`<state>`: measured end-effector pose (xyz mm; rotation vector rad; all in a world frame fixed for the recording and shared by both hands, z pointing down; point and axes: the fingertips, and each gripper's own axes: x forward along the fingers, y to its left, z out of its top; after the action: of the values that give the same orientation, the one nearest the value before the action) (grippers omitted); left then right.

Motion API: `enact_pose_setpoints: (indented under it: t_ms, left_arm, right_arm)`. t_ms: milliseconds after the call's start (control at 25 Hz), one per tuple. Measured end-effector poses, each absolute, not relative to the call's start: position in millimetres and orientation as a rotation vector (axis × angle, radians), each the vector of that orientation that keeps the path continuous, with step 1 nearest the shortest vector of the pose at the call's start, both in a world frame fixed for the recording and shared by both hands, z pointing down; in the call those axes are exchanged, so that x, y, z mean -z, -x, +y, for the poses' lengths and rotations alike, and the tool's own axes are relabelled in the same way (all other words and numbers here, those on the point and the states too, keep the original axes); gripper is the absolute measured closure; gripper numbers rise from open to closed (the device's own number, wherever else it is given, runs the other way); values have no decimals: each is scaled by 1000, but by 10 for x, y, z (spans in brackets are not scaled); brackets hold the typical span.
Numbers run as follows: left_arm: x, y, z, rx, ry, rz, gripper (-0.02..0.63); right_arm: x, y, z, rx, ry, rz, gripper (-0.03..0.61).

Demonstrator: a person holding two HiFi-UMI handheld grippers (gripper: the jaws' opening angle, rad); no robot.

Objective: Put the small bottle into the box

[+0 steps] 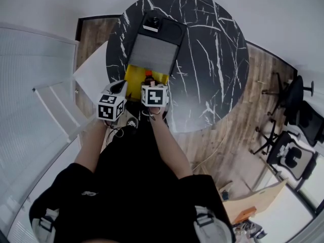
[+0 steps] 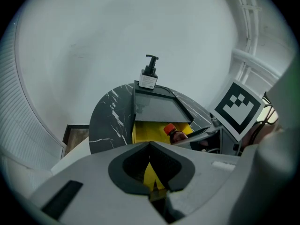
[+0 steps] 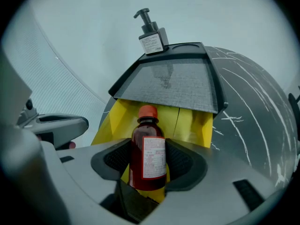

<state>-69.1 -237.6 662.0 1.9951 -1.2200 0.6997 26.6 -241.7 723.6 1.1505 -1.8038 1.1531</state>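
**Small bottle held at the mouth of the yellow box**

The small bottle [image 3: 148, 146] stands upright between the jaws of the right gripper [image 3: 149, 168]. The gripper's dark ribbed pads clamp the bottle's body from both sides at label height. That low hold leaves the orange cap free and keeps the bottle plumb for lowering. The bottle is a dark brown, glossy cylinder with a short neck and a white printed label. It hangs at the near edge of the box [image 3: 197, 123] and is not yet inside.

The box is bright yellow with thin, flat, matte walls like card, and its open side faces the person. The left gripper [image 2: 151, 184] has its jaws drawn together with a sliver of yellow between them. The view there is cramped, but it seems to pinch a flap of the box, probably to steady it and keep the mouth open.

Behind the box lies a dark-rimmed grey panel [image 3: 168, 83] with a fine-grained surface, and a pump dispenser [image 3: 151, 32] stands at its far end. All of this rests on a round tabletop [image 3: 253, 121], black with white veins.
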Motion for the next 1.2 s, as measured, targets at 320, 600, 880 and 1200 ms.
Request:
enact_pose_setpoints:
  t_ms: [320,600,880,1200]
  left_arm:
    - [-6625,752,-2312,-706,-1986,-1230,614]
    - [-6642,768,-2206,-720,-1982,-1228,614]
    - [-6565,757,-2090,-734,-1997,-1228,614]
    - [-6429,694,-2006,-733,-2043,-1224,614]
  right_arm:
    - [-7311,-218,-2293,-1176,-1117,-1762,364]
    - [-7331,-280,-2265,-1155,-1128,-1736,364]
    - [-7265,-223,-2264,-1210,-1126,-1798,362]
    - [-7007,-355,-2286,-1150,-1233,-1870,370]
